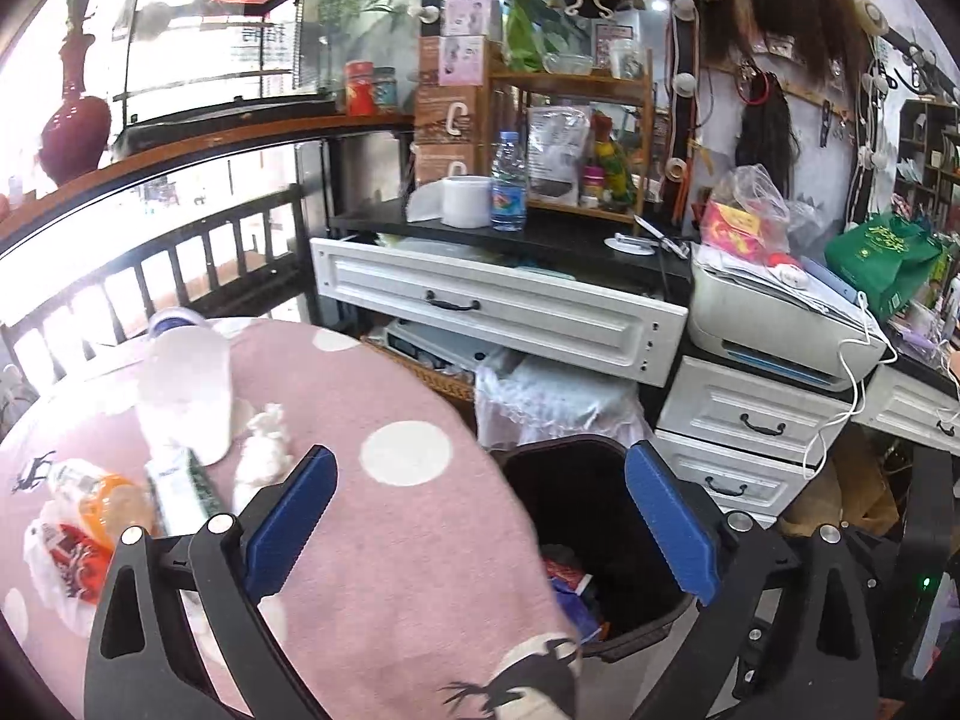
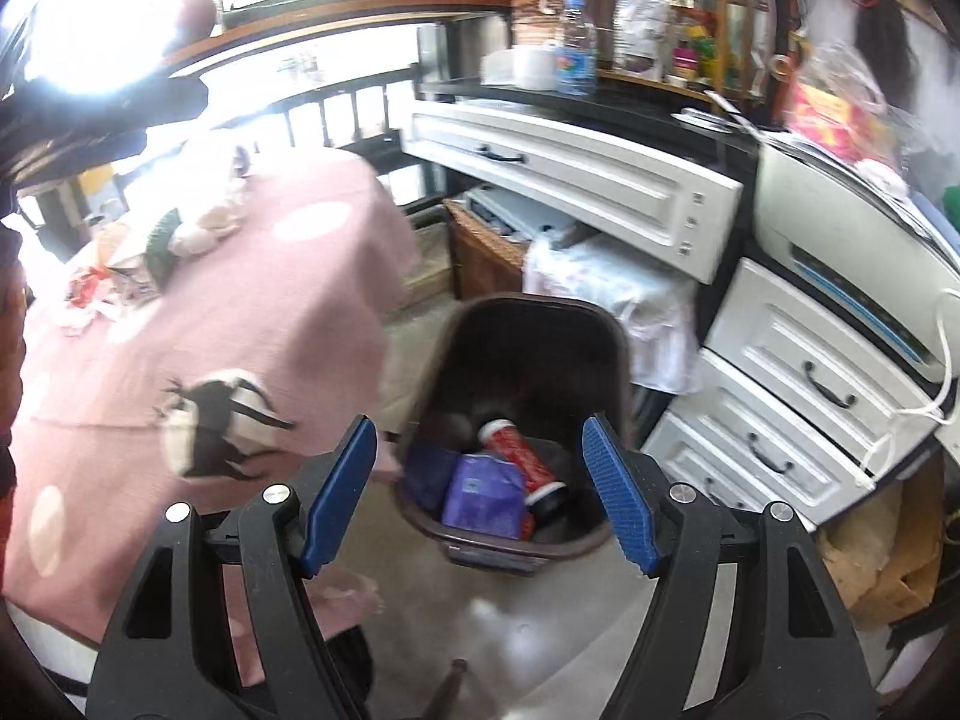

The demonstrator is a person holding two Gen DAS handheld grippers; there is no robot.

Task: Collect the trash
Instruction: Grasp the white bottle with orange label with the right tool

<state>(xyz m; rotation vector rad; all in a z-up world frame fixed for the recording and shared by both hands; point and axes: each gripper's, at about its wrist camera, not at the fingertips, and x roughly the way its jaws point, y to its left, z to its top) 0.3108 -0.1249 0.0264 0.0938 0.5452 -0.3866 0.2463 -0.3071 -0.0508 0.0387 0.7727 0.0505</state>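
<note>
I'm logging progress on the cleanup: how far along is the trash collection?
Partly done. The dark plastic bin already holds a red can and purple wrappers. Nothing is in hand: the left hand-held gripper and right hand-held gripper are both open. Left on the pink tablecloth: crumpled white tissue, an orange-capped bottle and a clear cup.

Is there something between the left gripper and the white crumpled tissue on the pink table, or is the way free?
Nothing visible blocks it. The left gripper is open and empty, and the crumpled tissue lies on the pink tablecloth just beyond its left finger, with only bare cloth between. The clear plastic cup lies beside the tissue, farther away, not in the path.
</note>
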